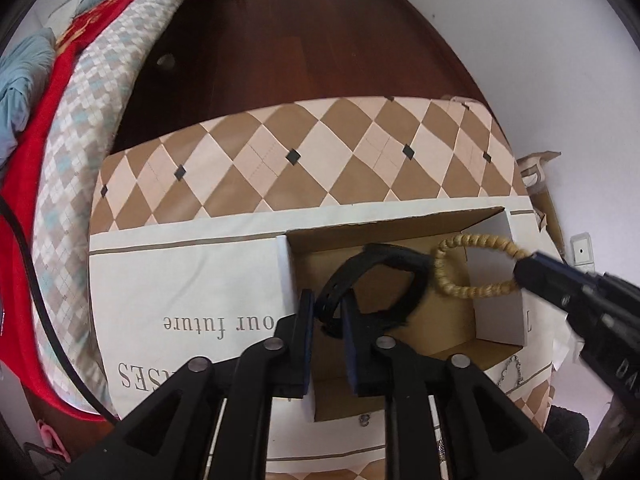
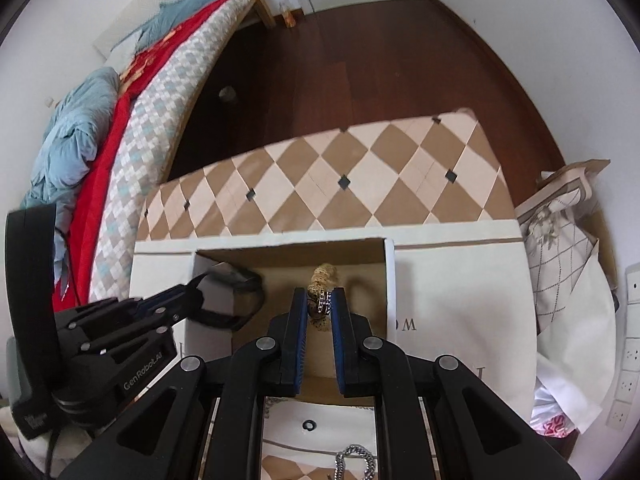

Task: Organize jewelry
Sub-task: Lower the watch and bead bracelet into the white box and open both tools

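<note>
Now both your grippers hover over box (image 1: 400, 232) — left gripper (image 1: 326, 312) pinches black band (image 1: 372, 276), right gripper (image 2: 320, 308) clamps bead bracelet (image 1: 472, 268). Neither dropped yet; chain (image 2: 354, 462) and small ring (image 2: 309, 425) outside box await you.

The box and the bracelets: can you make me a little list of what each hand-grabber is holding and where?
left gripper: jaws shut on black strap bracelet, over the box
right gripper: jaws shut on tan beaded bracelet, over the box
cardboard box: open, on the table
silver chain: lying on the cloth, near side of the box
</note>
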{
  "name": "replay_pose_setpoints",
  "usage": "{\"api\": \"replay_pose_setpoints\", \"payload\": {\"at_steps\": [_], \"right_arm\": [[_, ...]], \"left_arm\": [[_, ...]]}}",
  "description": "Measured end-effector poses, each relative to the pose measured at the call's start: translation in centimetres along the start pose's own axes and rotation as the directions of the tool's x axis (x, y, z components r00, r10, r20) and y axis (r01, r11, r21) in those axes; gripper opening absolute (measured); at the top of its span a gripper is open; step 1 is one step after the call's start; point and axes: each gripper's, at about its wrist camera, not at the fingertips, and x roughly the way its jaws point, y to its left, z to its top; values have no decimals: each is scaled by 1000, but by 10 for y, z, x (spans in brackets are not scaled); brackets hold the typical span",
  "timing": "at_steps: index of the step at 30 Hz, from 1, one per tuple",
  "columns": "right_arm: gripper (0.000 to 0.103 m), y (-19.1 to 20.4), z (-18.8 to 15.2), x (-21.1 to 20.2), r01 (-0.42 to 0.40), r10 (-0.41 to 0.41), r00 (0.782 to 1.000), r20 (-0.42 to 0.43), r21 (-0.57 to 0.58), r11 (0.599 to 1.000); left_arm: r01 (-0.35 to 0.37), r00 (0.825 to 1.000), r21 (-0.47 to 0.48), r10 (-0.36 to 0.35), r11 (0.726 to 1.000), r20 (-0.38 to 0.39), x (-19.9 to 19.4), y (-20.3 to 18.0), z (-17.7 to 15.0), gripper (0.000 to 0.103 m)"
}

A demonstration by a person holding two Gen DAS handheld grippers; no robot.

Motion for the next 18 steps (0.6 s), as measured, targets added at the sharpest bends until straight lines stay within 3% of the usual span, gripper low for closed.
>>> {"api": "replay_pose_setpoints", "payload": {"at_steps": [4, 5, 7, 9, 11, 12, 14, 16, 18], "right_arm": [[15, -4, -4, 8, 11, -11, 999, -49, 5, 1000], [19, -4, -5, 8, 14, -14, 998, -54, 4, 1000], [40, -5, -7, 4, 31, -31, 999, -45, 4, 1000], [49, -6, -9, -2, 40, -40, 999, -33, 4, 999], [52, -5, -13, -11, 68, -68, 998, -11, -8, 998], [59, -4, -14, -15, 84, -84, 996, -1, -14, 996], [76, 1, -20, -21, 164, -163, 986, 23, -42, 986], [98, 6, -27, -25, 265, -262, 964, 48, -75, 961], [101, 8, -37, -24, 325, -320, 945, 61, -93, 941]], "left_arm": [[10, 1000, -11, -10, 1000, 3, -2, -1, 4, 16], [10, 1000, -11, -10, 1000, 5, -4, -2, 5, 20], [7, 1000, -12, -7, 1000, 29, -12, -3, 6, 35], [-6, 998, -17, 7, 1000, 60, -21, -2, 6, 79], [-28, 994, -25, 30, 999, 109, -34, -1, 4, 84], [-46, 991, -29, 49, 999, 122, -37, 0, 4, 86], [-94, 984, -36, 98, 995, 152, -45, 2, 1, 99], [-133, 973, -48, 140, 990, 184, -50, 4, -9, 103], [-156, 964, -58, 165, 986, 206, -50, 4, -18, 103]]}}
